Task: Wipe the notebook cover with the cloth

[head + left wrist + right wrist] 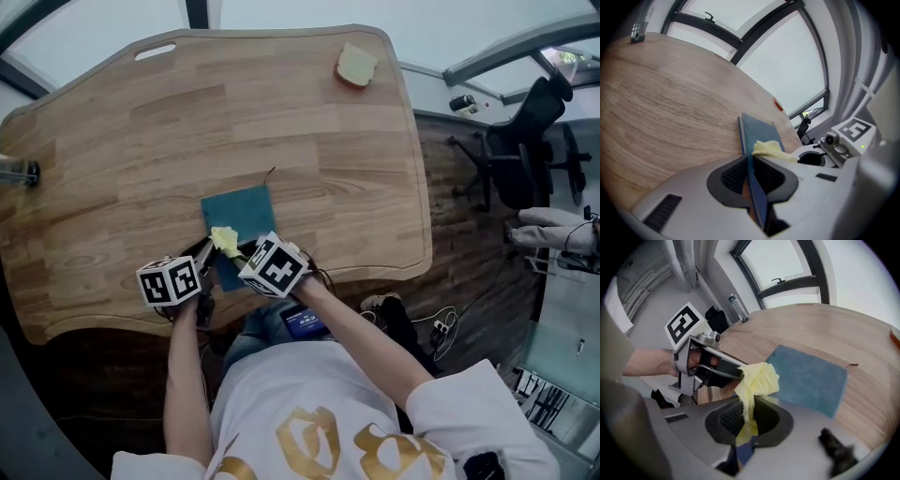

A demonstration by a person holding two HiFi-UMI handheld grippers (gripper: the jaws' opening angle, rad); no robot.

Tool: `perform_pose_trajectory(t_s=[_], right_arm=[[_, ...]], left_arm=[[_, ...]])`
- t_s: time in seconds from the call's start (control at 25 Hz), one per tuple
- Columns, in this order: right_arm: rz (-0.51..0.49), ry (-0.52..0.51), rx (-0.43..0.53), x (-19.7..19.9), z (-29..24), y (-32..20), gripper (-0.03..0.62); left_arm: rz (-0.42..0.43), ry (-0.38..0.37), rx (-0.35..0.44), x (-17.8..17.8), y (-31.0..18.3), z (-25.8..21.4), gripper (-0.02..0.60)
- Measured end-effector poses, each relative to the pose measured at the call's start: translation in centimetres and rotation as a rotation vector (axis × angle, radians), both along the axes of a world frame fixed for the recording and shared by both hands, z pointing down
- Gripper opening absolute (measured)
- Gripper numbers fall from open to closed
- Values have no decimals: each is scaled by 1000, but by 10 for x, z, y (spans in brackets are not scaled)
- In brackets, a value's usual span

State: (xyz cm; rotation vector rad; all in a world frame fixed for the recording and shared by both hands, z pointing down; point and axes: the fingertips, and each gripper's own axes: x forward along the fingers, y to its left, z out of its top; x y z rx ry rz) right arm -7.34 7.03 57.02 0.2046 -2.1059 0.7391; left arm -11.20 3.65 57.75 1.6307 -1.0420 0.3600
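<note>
Near the lower centre of the head view, the teal notebook (246,217) lies on the wooden worktop (309,112) by its front edge. The left tongs (751,161) clamp its near edge, and the right tongs (749,404) pinch the yellow cloth (759,377) over the cover's near corner.

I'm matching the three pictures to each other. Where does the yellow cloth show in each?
Head view: cloth low centre, at the notebook's near edge.
Left gripper view: cloth right of centre, against the notebook.
Right gripper view: cloth centre, pinched in the jaws.
Shared landmark: the blue notebook.
</note>
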Motion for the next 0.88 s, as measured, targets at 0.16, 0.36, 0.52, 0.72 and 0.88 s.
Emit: perform_pose_trajectory(t_s=[0.16,0.36,0.52,0.72,0.88], right_arm=[[-11,-3,-39,2,0,8,40],[-31,-5,-93,6,0,19,40],[-37,-13,-130,9,-1,27,40],[-55,-14,-142,17,-1,33,40],[-45,-14,-143,22,0,35,40]], left_arm=[[-1,5,3,1,0,-1,51],[0,0,3,1,0,0,51],[-2,0,0,0,0,0,52],[1,3,-2,0,0,0,52],[1,5,2,0,-1,0,52]])
